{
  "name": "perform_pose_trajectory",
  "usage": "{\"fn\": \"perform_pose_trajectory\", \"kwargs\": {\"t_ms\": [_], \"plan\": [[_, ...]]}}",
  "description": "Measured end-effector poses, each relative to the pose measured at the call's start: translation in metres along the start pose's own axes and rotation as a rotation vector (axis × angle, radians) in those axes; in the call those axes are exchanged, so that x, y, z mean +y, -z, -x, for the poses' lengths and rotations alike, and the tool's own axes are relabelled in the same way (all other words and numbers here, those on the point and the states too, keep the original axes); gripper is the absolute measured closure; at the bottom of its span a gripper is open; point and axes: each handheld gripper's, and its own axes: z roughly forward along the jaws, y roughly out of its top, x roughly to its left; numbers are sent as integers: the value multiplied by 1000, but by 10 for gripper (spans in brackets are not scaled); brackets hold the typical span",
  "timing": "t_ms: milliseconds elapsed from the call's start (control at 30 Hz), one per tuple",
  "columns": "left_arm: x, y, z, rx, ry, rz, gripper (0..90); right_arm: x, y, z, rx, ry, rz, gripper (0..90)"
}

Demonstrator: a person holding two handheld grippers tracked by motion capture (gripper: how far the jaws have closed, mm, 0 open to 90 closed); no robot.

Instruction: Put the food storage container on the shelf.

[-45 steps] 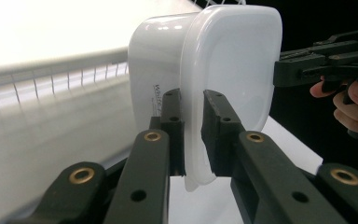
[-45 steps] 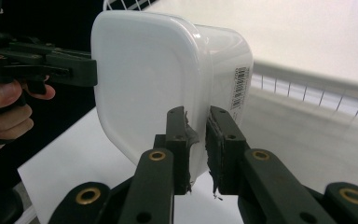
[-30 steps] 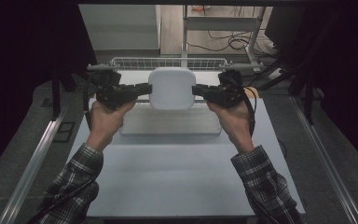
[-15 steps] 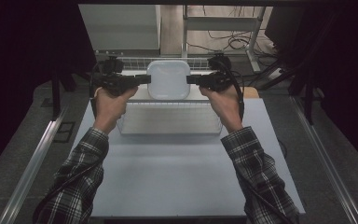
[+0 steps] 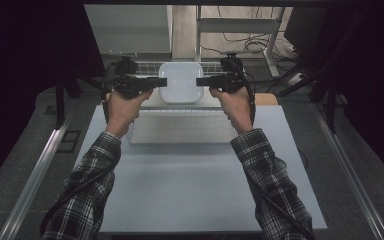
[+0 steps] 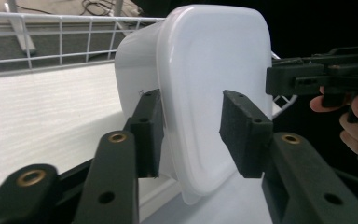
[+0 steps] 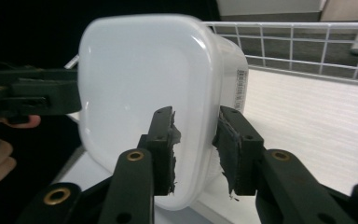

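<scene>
A white plastic container (image 5: 181, 82) with rounded corners rests at the far end of the table, inside a white wire rack (image 5: 147, 65). My left gripper (image 5: 159, 82) is at its left edge and my right gripper (image 5: 200, 81) at its right edge. In the left gripper view the container's rim (image 6: 200, 93) passes between the parted jaws of the left gripper (image 6: 193, 133). In the right gripper view the rim (image 7: 200, 107) likewise runs between the spread pads of the right gripper (image 7: 196, 149). A barcode label (image 7: 239, 91) is on the container's side wall.
A white ribbed tray (image 5: 180, 127) lies on the grey table (image 5: 190, 185) just in front of the rack. A wooden board (image 5: 266, 99) peeks out at the right behind the table. Metal rails run along both sides of the table.
Both hands carried the container away from me to the wire rack at the far end. The jaws now stand apart around its rim instead of clamping it.
</scene>
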Motion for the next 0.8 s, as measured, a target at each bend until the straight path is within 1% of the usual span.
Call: {"fn": "perform_pose_trajectory", "kwargs": {"t_ms": [67, 100, 167, 233, 300, 367, 400, 433, 467, 500, 533, 567, 667, 700, 800], "plan": [[0, -5, -1, 24, -2, -15, 578, 0, -5, 0, -27, 11, -8, 629], [-1, -7, -2, 34, -2, -20, 577, 1, -6, 0, -22, 8, -6, 625], [-2, -11, -5, 36, 4, -29, 578, 2, -9, 2, -22, 0, -2, 612], [-3, -13, -8, 24, 19, -16, 574, 3, -10, 3, -18, -13, -3, 601], [-2, -14, -10, 17, 22, -16, 573, 2, -11, 4, -16, -12, -3, 592], [-1, -15, -11, 34, 28, -20, 533, 2, -11, 3, -25, 0, -1, 574], [-1, -16, -11, 46, 32, -19, 498, 2, -12, 2, -33, 9, -2, 559], [-1, -16, -11, 46, 32, -19, 490, 2, -13, 1, -40, 17, -3, 545], [-2, -19, -8, 31, 29, -25, 503, 2, -13, 0, -44, 20, -2, 541], [-2, -20, -5, 40, 12, -39, 497, 2, -14, 0, -47, 20, -2, 537], [-3, -21, -1, 55, -7, -42, 479, 2, -14, 0, -53, 21, -3, 535], [-3, -21, 1, 62, -17, -45, 479, 3, -13, 1, -59, 21, 0, 536], [-2, -20, -1, 53, -11, -57, 484, 2, -12, 1, -59, 22, 0, 539], [-2, -20, -1, 53, -11, -57, 486, 1, -11, -1, -64, 28, -1, 537], [-5, -18, -3, 45, 9, -45, 470, 2, -13, -4, -70, 43, -4, 529]]}}
